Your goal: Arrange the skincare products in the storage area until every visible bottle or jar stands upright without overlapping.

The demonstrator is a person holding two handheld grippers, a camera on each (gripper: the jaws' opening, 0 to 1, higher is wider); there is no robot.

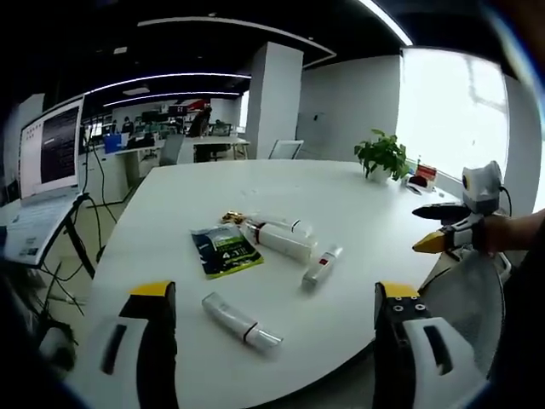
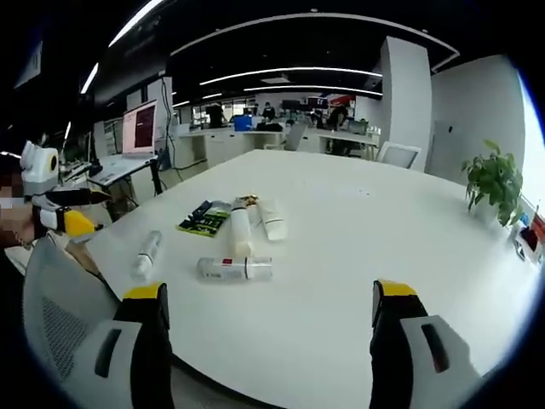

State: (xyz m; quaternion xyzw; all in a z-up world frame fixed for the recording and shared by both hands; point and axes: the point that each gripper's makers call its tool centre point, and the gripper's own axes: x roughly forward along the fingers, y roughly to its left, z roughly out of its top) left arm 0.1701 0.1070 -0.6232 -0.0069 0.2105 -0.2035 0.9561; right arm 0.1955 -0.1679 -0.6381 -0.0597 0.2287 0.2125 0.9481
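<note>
While both grippers hover off the edge of the round white table [image 1: 341, 213], every skincare product on it lies flat. From the left gripper view, the left gripper [image 1: 277, 319] has its yellow-tipped jaws spread wide with nothing between them. Ahead of it lies a clear tube with a dark band [image 1: 241, 322] nearest the edge, then a small white bottle [image 1: 321, 265], a larger white tube [image 1: 278, 240] touching another white tube [image 1: 285, 224], and a dark green sachet [image 1: 226, 250] just beside them. A potted plant [image 1: 382, 158] stands on the far side. The right gripper [image 2: 267, 315] is likewise wide apart and empty in the right gripper view. An open laptop [image 1: 47, 170] sits on a stand left of the table.
</note>
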